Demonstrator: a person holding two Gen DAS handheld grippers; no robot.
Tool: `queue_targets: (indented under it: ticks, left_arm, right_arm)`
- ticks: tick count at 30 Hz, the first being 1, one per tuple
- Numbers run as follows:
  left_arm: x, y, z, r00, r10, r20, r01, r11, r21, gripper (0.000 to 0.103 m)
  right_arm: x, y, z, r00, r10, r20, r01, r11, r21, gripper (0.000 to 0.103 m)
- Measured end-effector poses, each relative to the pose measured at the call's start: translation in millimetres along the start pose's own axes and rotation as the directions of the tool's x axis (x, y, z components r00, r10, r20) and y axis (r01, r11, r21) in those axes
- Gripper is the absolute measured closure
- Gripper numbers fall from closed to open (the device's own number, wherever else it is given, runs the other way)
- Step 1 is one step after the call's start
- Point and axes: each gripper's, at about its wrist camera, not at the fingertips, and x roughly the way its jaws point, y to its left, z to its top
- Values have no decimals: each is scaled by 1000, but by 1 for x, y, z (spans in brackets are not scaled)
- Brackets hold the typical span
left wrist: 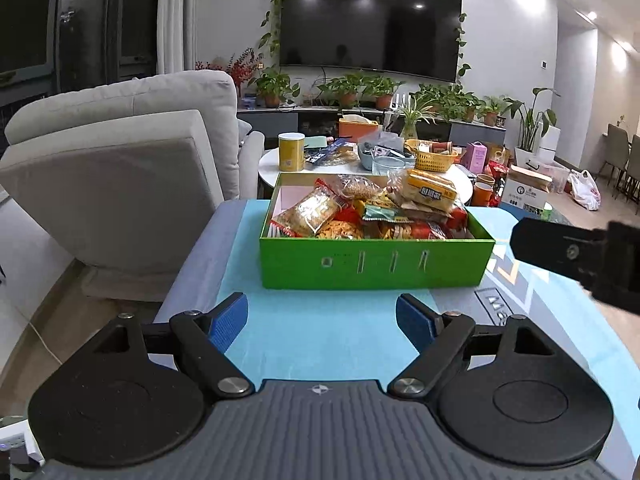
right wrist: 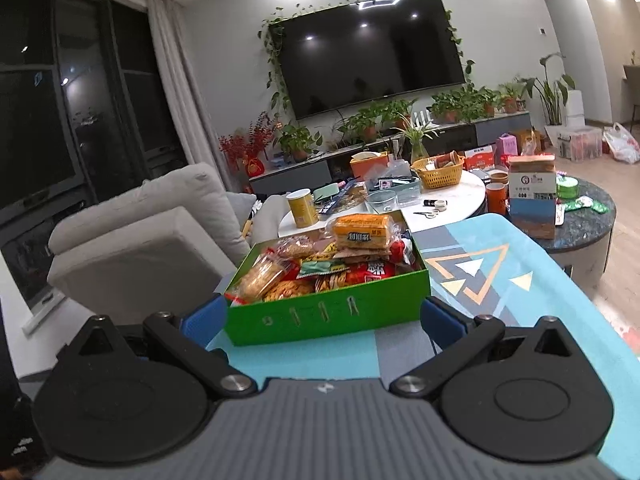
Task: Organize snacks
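On our light blue patterned table mat, the green cardboard snack box sits at twelve o'clock; our left claw and right claw gape wide, holding nothing.

**Both grippers open and holding nothing**

The left gripper has its two jaws spread wide apart. Its blue pads face each other across a broad gap, and nothing is between them. The gripper points forward and slightly downward, and its body looks level in its own camera.

The right gripper is also spread wide, with its blue fingertips far from each other and nothing between them. It points forward and is rolled a little to one side, because the scene in its camera looks tilted. In the left wrist view a black part of the right gripper shows at the right edge, beside and ahead of the left one.
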Motion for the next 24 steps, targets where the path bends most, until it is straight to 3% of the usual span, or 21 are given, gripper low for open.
queue_targets:
  ticks: [24]
  left_arm:
    - [-5, -6, -15, 1000, 16, -5, -16, 1000, 27, 23]
  right_arm:
    - [0, -4, -23, 998, -55, -35, 54, 998, -11, 45]
